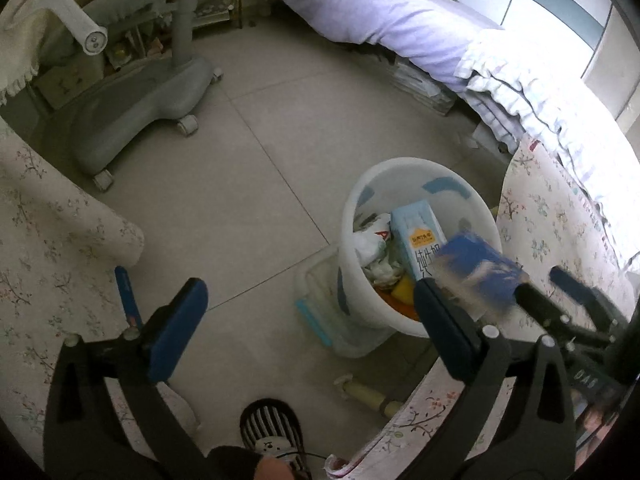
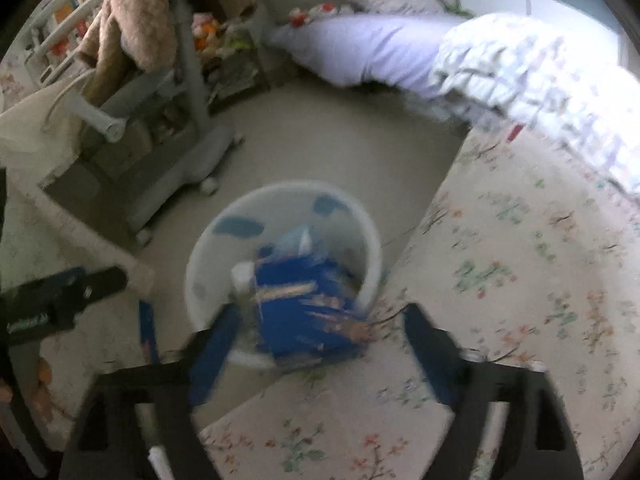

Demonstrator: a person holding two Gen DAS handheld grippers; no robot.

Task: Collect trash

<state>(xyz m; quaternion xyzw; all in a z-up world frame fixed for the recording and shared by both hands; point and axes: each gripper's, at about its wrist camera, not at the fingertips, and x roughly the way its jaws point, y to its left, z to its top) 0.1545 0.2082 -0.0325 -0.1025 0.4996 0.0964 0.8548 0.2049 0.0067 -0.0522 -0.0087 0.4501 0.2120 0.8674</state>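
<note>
Right gripper [image 2: 316, 344] jaws spread, blue box [image 2: 304, 316] dropping. Left gripper [image 1: 308, 316] spread, empty. Box could clip the bin [image 2: 372, 248] rim and bounce out

The right gripper [image 2: 320, 332] has its jaws spread wide, with a blurred blue packet [image 2: 304, 316] between them, over the near rim of a white bin [image 2: 372, 240]. The pads do not press on it. A floral-clothed bench [image 2: 520, 280] lies beside the bin.
</note>
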